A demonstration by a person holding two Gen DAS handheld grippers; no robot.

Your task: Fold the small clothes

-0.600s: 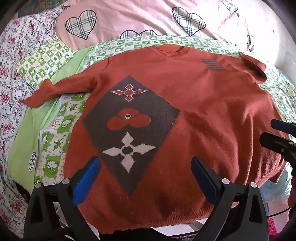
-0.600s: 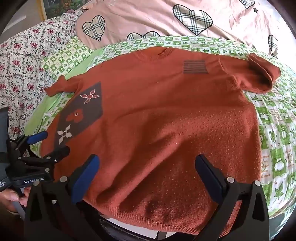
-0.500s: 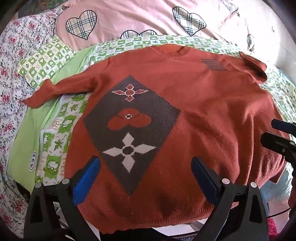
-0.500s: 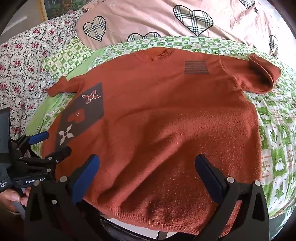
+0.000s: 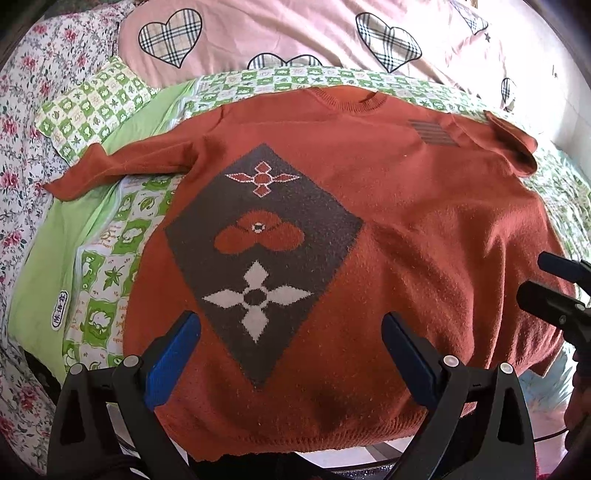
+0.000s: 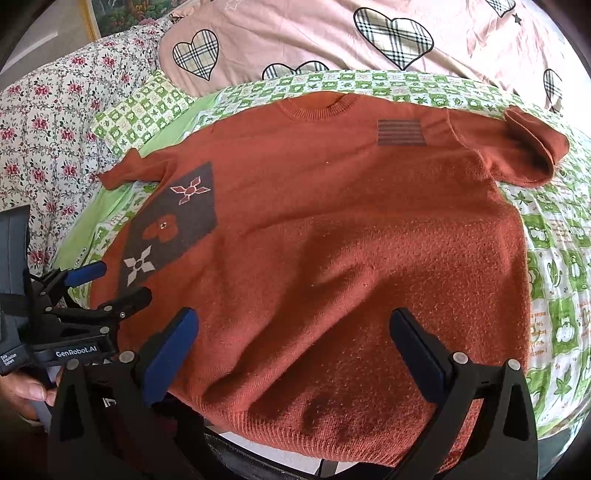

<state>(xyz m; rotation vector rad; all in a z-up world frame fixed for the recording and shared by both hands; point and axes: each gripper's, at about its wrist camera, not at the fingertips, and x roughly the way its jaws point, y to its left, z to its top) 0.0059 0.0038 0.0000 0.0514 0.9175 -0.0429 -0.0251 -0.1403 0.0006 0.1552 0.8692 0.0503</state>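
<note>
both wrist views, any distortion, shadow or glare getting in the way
Left wrist view: fisheye bends the bed edges, dark corners; a soft shadow on the sweater hem between the open left gripper fingers. Right wrist view: same curvature, shadows near the hem, pink quilt brightly lit; both sharp.

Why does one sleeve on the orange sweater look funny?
The rust-orange knitted sweater lies flat, but its short sleeve on the picture's right is folded back on itself at the cuff, while the other sleeve lies straight.

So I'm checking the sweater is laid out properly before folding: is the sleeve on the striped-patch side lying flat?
No, that sleeve of the rust-orange sweater is doubled back on itself near the cuff.
</note>
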